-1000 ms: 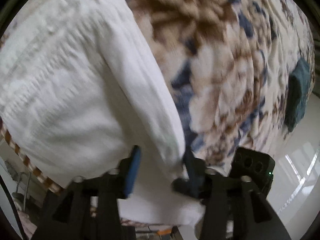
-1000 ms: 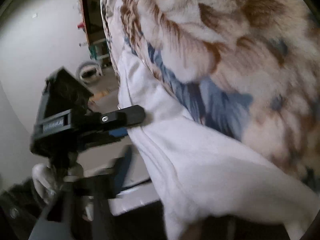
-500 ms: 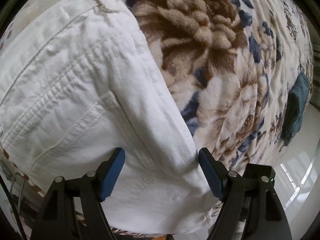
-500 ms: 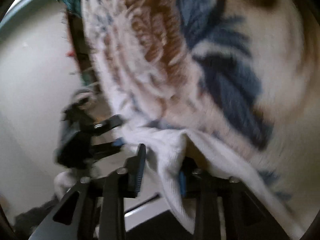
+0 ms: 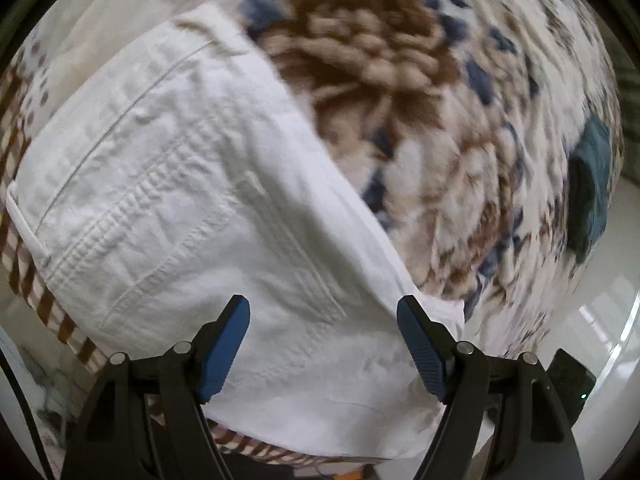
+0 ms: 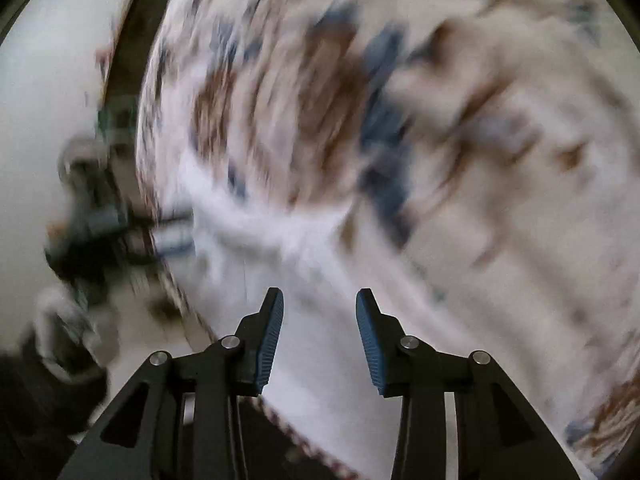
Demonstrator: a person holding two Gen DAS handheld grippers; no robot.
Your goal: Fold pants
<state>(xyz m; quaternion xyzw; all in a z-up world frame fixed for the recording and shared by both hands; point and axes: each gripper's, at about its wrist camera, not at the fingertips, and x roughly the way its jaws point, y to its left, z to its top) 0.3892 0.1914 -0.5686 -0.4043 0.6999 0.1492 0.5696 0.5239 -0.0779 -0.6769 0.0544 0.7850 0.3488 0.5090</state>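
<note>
1. Two sets of jaws, both released: my left gripper (image 5: pixel 323 346) stands spread wide over the white pants (image 5: pixel 192 216), holding nothing, blue pads clear on either side of the pocket stitching.
2. Those pants lie folded on the floral blanket (image 5: pixel 400 92) of the bed, at its near edge, with the striped sheet (image 5: pixel 60 320) showing just beyond the pants' left side. Risk one: so close to the edge, a careless brush from my left fingers could drag the stack off the bed.
3. Right of the pants, a dark teal cloth (image 5: pixel 592 184) sits well apart on the blanket; I judge it no hazard unless I sweep wide.
4. My right gripper (image 6: pixel 320 334) is also spread, gripping nothing, with white fabric of the pants (image 6: pixel 312 264) between and ahead of its fingers. This view is heavily smeared, so I cannot tell whether the pads touch the cloth.
5. Risk two: closing blind here, I might pinch only the top layer, or catch blanket pile with it, and pull the fold open on lifting.
6. Risk three: my left gripper shows blurred to the left of the pants in the right view, near that same edge; moving both together invites a collision or an uneven tug that skews the fold.
</note>
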